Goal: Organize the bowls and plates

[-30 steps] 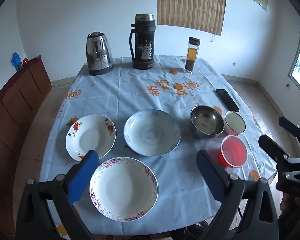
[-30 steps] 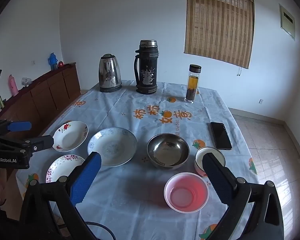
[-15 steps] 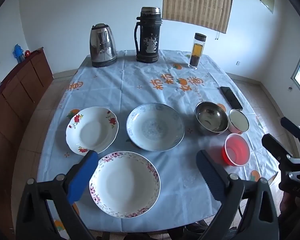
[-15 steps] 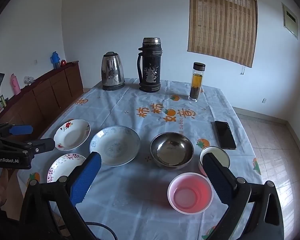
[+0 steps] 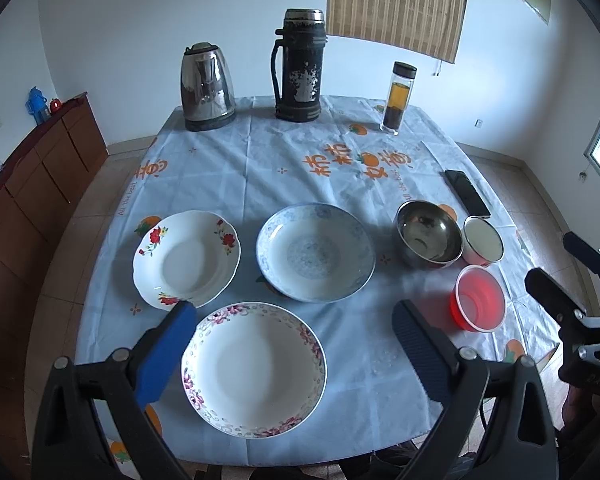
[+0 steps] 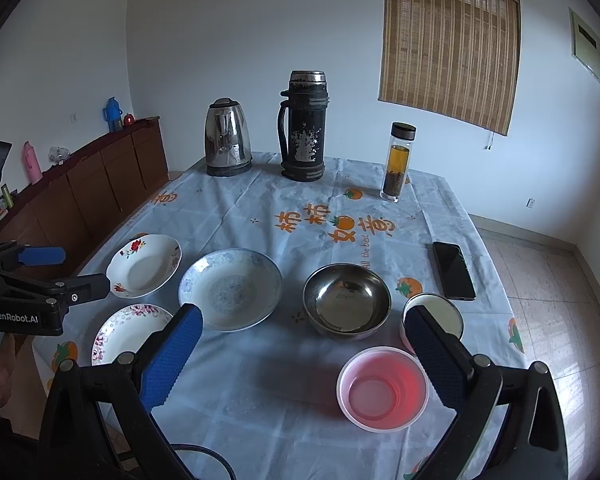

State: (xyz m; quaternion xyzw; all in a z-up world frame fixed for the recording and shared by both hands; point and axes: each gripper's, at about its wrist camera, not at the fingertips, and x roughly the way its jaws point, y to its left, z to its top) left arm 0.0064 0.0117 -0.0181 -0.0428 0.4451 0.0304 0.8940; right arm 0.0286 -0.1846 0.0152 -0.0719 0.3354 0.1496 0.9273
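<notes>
Three plates lie apart near the table edge, with the steel bowl, white cup and pink bowl clustered rightward, nothing stacked; left tongs and right tongs hover agape and empty, likely choosing a first pick
</notes>
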